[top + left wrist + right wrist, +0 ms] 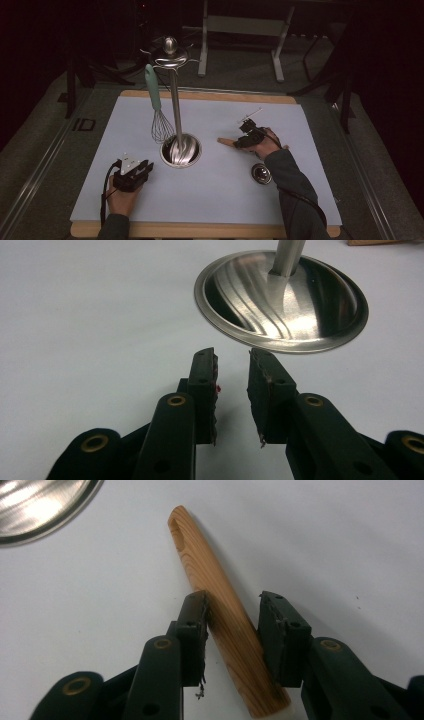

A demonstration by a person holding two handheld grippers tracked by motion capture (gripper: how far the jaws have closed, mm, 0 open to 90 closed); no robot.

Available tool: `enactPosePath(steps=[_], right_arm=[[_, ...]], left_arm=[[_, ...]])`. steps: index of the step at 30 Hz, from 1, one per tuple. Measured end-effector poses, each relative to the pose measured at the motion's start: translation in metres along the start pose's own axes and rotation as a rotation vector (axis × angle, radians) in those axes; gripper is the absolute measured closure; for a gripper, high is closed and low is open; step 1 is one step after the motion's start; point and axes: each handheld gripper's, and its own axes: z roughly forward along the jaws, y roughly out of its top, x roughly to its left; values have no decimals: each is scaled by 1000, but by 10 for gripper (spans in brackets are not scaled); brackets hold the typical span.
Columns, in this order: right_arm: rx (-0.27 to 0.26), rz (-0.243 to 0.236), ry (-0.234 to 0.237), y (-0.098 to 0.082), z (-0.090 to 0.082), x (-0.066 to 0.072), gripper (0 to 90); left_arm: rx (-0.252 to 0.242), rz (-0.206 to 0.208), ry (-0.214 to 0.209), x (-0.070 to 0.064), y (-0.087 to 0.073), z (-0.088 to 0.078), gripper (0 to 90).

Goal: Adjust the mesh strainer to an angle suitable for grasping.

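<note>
Wooden utensil handle, one, lies on the table's white sheet right of centre, between the spread right tool. Left tool: parted, empty. One green-handled whisk on one steel stand; one small metal disc. Dark room.

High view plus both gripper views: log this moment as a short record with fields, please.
surface: white mat on a wooden table
stand: steel utensil stand, round base
hanging: whisk with teal handle
left gripper: open, empty, near the base
right gripper: open, jaws either side of a wooden handle lying flat
also: small round metal item
</note>
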Motion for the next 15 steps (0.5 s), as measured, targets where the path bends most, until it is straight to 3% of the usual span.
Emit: enactPosePath(steps=[6,9,11,15], right_arm=[[52,-57,-51,-1,0,-2,555],[107,-80,-70,-5,0,-6,529],[136,-90,-91,-8,1,-8,541],[135,-82,-88,-10,1,-9,598]], left_arm=[[-2,-2,-2,1,0,0,732],[0,-3,-1,0,0,0,732],[1,-1,0,0,0,0,732],[3,3,1,0,0,0,731]])
